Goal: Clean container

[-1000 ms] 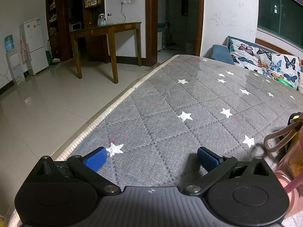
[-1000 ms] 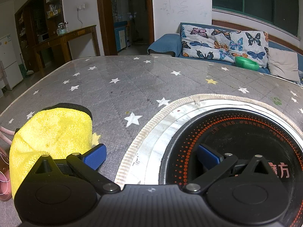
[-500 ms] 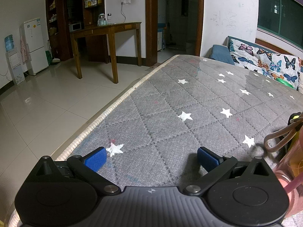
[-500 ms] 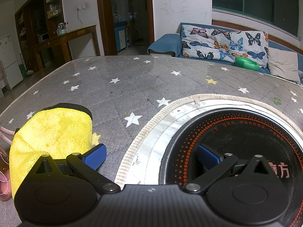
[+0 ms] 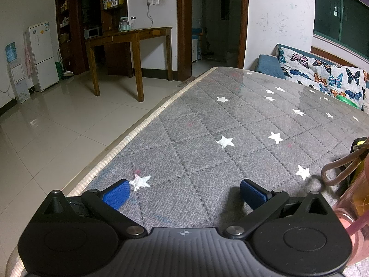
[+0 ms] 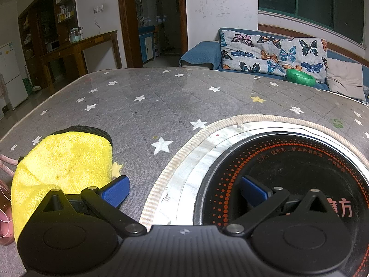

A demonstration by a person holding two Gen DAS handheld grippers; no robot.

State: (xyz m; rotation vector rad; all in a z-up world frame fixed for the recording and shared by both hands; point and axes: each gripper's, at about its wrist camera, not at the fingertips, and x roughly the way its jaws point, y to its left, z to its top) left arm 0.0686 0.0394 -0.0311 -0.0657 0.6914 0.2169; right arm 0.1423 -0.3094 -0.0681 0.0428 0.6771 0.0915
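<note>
So both grippers are just sitting wide apart with nothing between the pads. The left gripper (image 5: 184, 192) hangs low over the grey star-print cover (image 5: 207, 124) of the counter, near its left edge. The right gripper (image 6: 184, 190) sits further over, its right finger above a round black cooktop (image 6: 288, 173) set into the surface, ringed with red dots and some Chinese lettering.

What each view gets that the other doesn't: only the right wrist view shows the cooktop and the full yellow cloth (image 6: 62, 161), which lies on the cover just beside the left pad of that gripper. The left wrist view barely catches a sliver of yellow at its far right edge. But it does show the pink container (image 5: 355, 207) much better, a see-through pink bottle with a looped pink strap (image 5: 339, 168), right next to that gripper's right finger. In the right wrist view the container (image 6: 4, 207) is only a pink bit at the far left edge, beside the cloth.

Room stuff: shiny pale tiled floor (image 5: 57, 127), a wooden table (image 5: 129, 39) by the wall, a white fridge (image 5: 43, 55), and a sofa with a butterfly cushion (image 6: 272, 53) and a green bowl-ish thing (image 6: 299, 77) behind the counter.
</note>
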